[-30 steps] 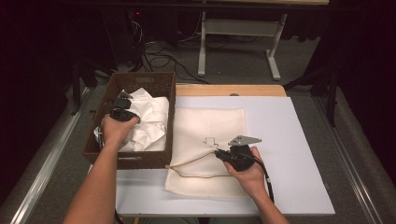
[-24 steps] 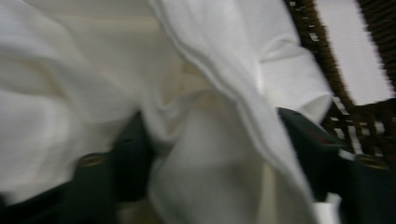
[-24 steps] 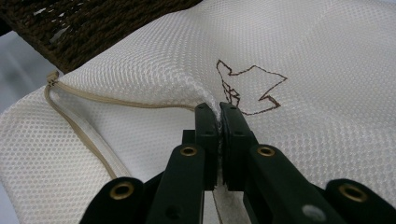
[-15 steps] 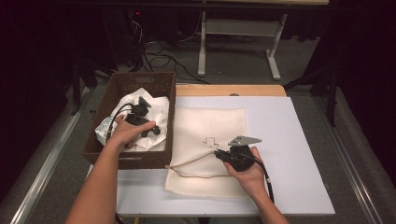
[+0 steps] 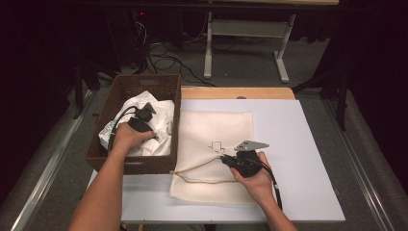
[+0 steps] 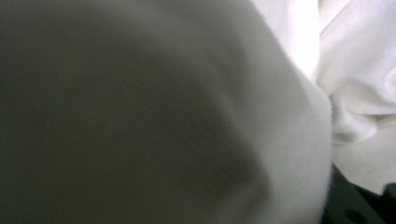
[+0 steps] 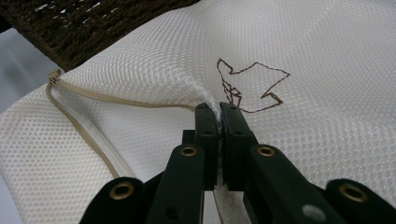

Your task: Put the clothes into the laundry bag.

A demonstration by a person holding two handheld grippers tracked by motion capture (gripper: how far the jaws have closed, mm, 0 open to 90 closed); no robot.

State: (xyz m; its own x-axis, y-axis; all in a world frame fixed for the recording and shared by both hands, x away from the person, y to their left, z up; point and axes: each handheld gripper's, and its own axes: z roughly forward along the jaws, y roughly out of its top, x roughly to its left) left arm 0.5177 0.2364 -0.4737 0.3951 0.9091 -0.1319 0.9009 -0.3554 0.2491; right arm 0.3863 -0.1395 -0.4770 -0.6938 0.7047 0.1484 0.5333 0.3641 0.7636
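My right gripper (image 7: 218,109) has its two black jaws pinched tight on a raised fold of the cream mesh laundry bag (image 5: 216,144), just beside the brown shirt outline (image 7: 250,86) printed on it. The bag lies flat on the white table top (image 5: 298,159), its beige zipper edge (image 7: 79,123) gaping open toward nine o'clock. At ten o'clock from that gripper stands the dark brown woven basket (image 5: 149,86), touching the bag's side. My left gripper (image 5: 144,113) sits down in the basket among the crumpled white cloth (image 6: 355,88); whether its jaws are wide or closed I cannot tell.
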